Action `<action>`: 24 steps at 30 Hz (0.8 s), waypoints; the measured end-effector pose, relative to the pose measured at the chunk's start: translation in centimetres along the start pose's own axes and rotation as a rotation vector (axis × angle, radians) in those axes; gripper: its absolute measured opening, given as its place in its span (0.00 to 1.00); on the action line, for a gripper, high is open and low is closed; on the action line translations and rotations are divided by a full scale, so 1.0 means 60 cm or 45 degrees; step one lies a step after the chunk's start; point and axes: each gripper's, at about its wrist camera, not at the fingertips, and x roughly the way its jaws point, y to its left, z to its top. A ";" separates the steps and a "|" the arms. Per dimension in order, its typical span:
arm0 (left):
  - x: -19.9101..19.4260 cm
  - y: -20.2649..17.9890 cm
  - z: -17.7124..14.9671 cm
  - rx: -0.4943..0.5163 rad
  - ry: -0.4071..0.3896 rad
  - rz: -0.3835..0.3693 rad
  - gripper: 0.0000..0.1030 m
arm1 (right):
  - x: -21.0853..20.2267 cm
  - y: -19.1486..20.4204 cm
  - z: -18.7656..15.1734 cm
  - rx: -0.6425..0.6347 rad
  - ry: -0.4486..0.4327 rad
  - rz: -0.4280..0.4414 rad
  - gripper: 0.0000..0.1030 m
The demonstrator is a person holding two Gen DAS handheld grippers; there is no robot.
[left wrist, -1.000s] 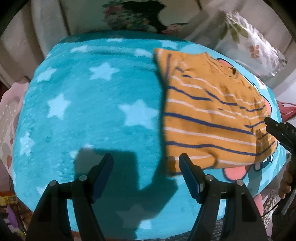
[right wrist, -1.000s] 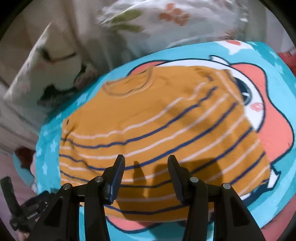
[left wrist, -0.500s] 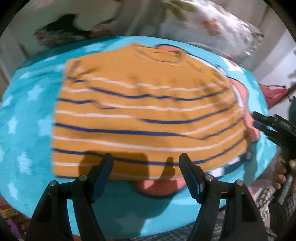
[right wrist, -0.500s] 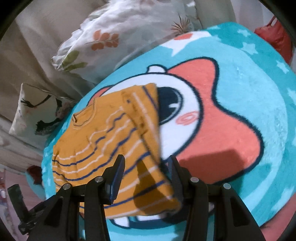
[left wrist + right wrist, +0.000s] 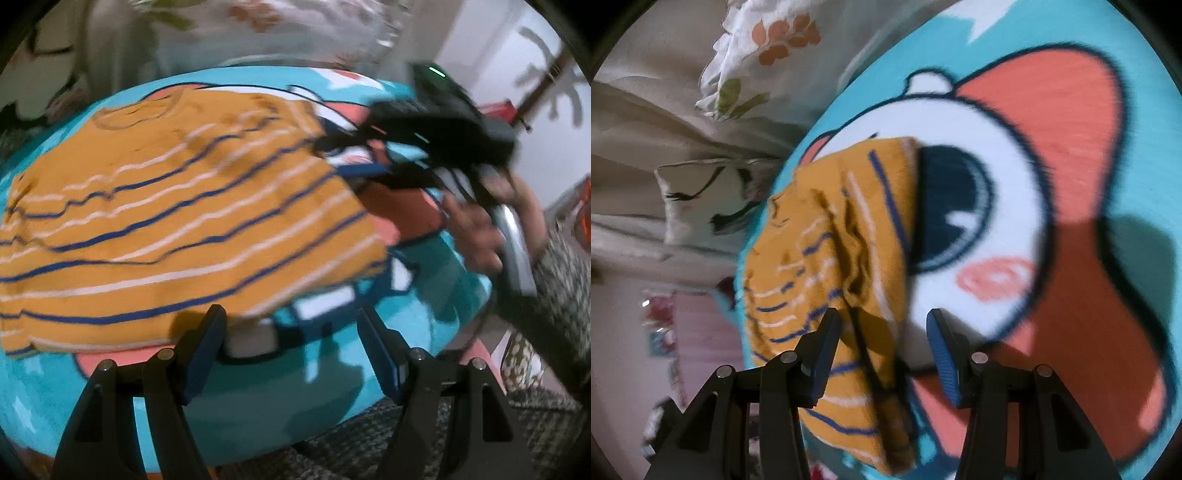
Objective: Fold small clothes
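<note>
The mustard-orange knit top with navy and white stripes (image 5: 177, 229) lay flat on the turquoise cartoon-print fleece blanket (image 5: 258, 413), spread for folding. The left hand-held gripper (image 5: 291, 350) hung open and empty at its 6 o'clock hem, and the right hand-held gripper (image 5: 882, 354), equally open and empty, straddled the 3 o'clock edge, seemingly to pinch it.

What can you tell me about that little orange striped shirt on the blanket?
The orange shirt is a small soft knit top with thin navy and white stripes and a round neckline at its far end. It lies spread, slightly rumpled, on the turquoise cartoon blanket, covering part of the printed face. In the right wrist view its nearer edge looks wrinkled and bunched. Neither gripper is seen touching it.
</note>
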 end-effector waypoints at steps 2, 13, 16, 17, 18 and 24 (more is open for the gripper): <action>0.006 -0.009 0.000 -0.015 0.004 -0.099 0.70 | 0.016 0.000 0.018 0.007 0.039 0.069 0.51; 0.087 0.044 0.007 -0.495 0.053 -0.583 0.76 | 0.064 0.018 0.061 -0.021 0.156 0.175 0.56; 0.101 0.050 0.013 -0.555 0.069 -0.612 0.76 | 0.063 0.013 0.061 -0.019 0.161 0.192 0.56; 0.106 0.051 0.016 -0.576 0.077 -0.625 0.76 | 0.062 0.013 0.061 -0.026 0.158 0.191 0.56; 0.106 0.055 0.016 -0.596 0.081 -0.637 0.76 | 0.060 0.012 0.060 -0.030 0.157 0.191 0.56; 0.128 0.064 0.021 -0.709 0.125 -0.695 0.68 | 0.061 0.015 0.059 -0.048 0.120 0.177 0.53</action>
